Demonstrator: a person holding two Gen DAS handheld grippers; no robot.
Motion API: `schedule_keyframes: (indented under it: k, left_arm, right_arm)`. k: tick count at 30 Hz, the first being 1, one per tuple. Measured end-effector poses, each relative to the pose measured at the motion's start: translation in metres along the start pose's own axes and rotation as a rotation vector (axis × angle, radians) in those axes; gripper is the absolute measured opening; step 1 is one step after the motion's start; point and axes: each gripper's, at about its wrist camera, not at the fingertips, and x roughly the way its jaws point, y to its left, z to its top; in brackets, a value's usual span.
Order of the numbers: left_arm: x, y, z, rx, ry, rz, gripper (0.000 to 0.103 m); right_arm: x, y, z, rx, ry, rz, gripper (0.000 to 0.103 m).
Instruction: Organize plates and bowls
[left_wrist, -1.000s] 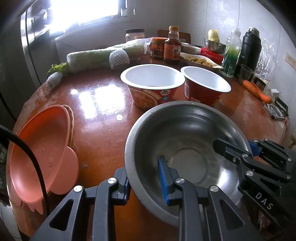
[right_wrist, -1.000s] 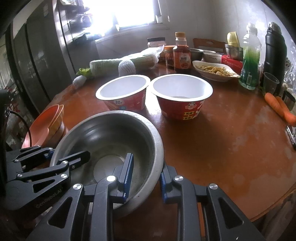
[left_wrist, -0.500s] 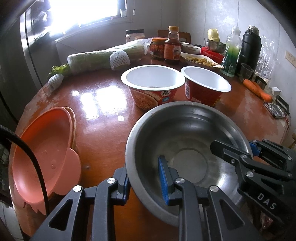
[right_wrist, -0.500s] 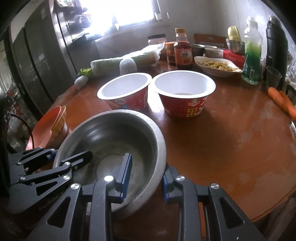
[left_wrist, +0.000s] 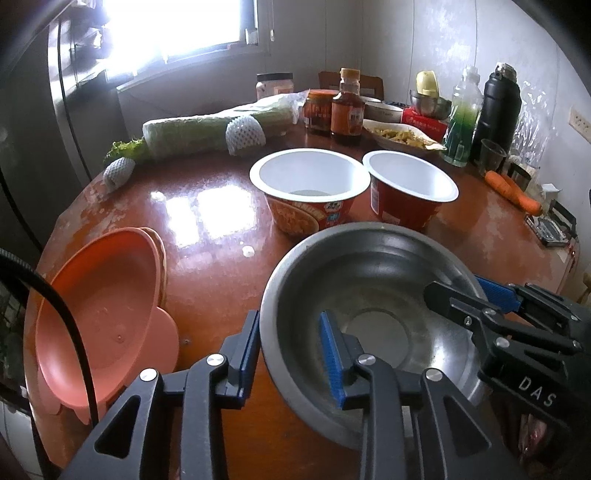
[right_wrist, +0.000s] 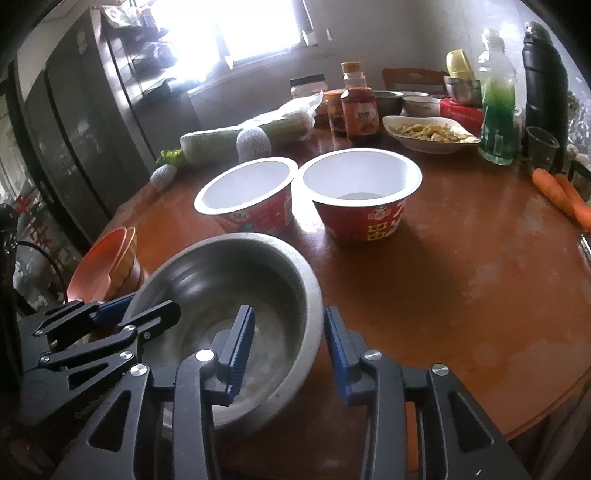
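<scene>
A steel bowl (left_wrist: 388, 280) (right_wrist: 221, 280) rests on the brown round table (left_wrist: 207, 236) near its front edge. My left gripper (left_wrist: 290, 354) (right_wrist: 144, 310) straddles the bowl's left rim, one pad outside and one inside. Its jaws are opening, with a slight gap at the inner pad. My right gripper (right_wrist: 288, 347) (left_wrist: 458, 288) straddles the right rim, and its jaws are opening too, with both pads off the metal. Two white-lined red paper bowls (left_wrist: 310, 177) (left_wrist: 410, 177) stand side by side just behind. Stacked orange plastic bowls (left_wrist: 99, 306) (right_wrist: 107, 258) lean at the left.
At the back lie a wrapped green vegetable (left_wrist: 207, 129), sauce jars and bottles (left_wrist: 345, 110), a dish of food (left_wrist: 399, 134), a green bottle (left_wrist: 461, 122) and a black flask (left_wrist: 496, 107). Carrots (left_wrist: 511, 188) lie at the right. A dark cabinet stands on the left.
Both grippers' jaws have spread a little around the steel bowl's rim, the right one more. The bowl stays on the table where it was.
</scene>
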Motion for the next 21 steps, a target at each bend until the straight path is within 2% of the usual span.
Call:
schedule_keyframes:
  k: [10,14,21]
  left_arm:
    - [-0.024,0.005,0.002,-0.011,-0.039,0.001,0.035]
    - [-0.039,0.011,0.005,-0.028,-0.070,0.009,0.040]
    - [-0.058,0.019,0.013,-0.046,-0.103,0.020,0.040]
  right_arm:
    - [-0.024,0.001,0.008,0.016,-0.052,-0.019,0.047]
    - [-0.034,0.010,0.012,0.010,-0.075,-0.003,0.047]
    - [-0.048,0.025,0.021,-0.001,-0.101,0.022,0.047]
